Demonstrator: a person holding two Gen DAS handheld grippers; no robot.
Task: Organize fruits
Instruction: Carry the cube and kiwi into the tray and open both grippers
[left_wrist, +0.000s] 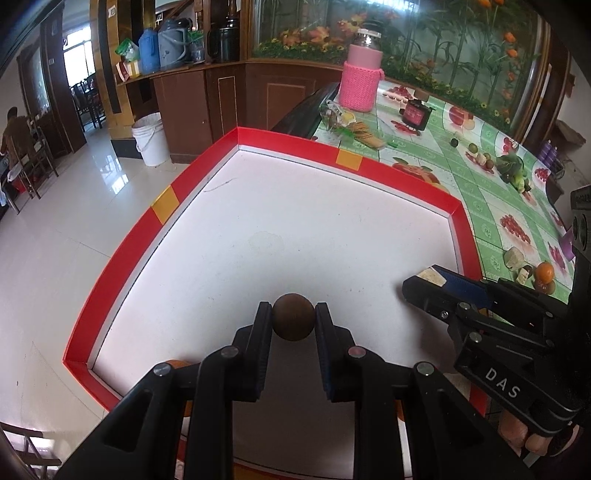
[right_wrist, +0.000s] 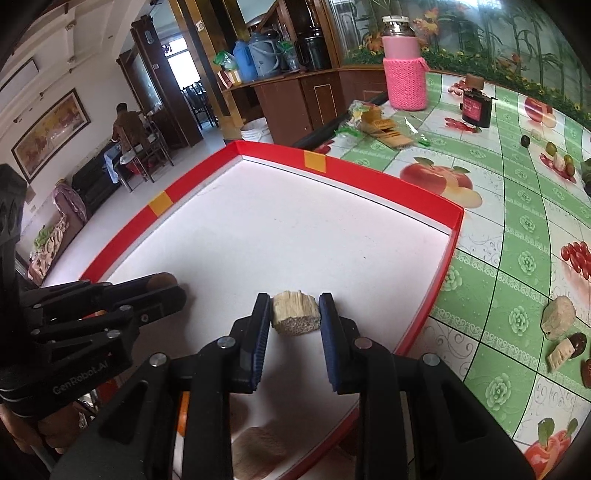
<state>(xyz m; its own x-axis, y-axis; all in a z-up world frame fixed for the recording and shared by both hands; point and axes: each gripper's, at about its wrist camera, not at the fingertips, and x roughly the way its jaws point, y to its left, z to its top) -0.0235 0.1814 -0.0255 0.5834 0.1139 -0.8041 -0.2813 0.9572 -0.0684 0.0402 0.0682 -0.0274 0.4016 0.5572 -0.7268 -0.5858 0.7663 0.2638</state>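
White tray floor (right_wrist: 295, 229), tan lump (right_wrist: 255, 450) half-hidden under right hand-held gripper (right_wrist: 295, 314).

Both grippers are black plastic with 2 long flat fingers lined in ribbed blue pads (right_wrist: 328, 332). Round silver pivot screws (left_wrist: 356, 352) dot the angular linkage arms. The right gripper (left_wrist: 432, 280) bears white "DAS" lettering on its side; the left gripper (right_wrist: 166, 286) carries grey "GenRobot.AI" text on its body.

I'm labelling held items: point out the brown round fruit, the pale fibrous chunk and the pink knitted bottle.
brown round fruit (left_wrist: 292, 316), left wrist view, front face.
pale fibrous chunk (right_wrist: 295, 312), right wrist view, centre.
pink knitted bottle (right_wrist: 405, 86), right wrist view, sleeve.
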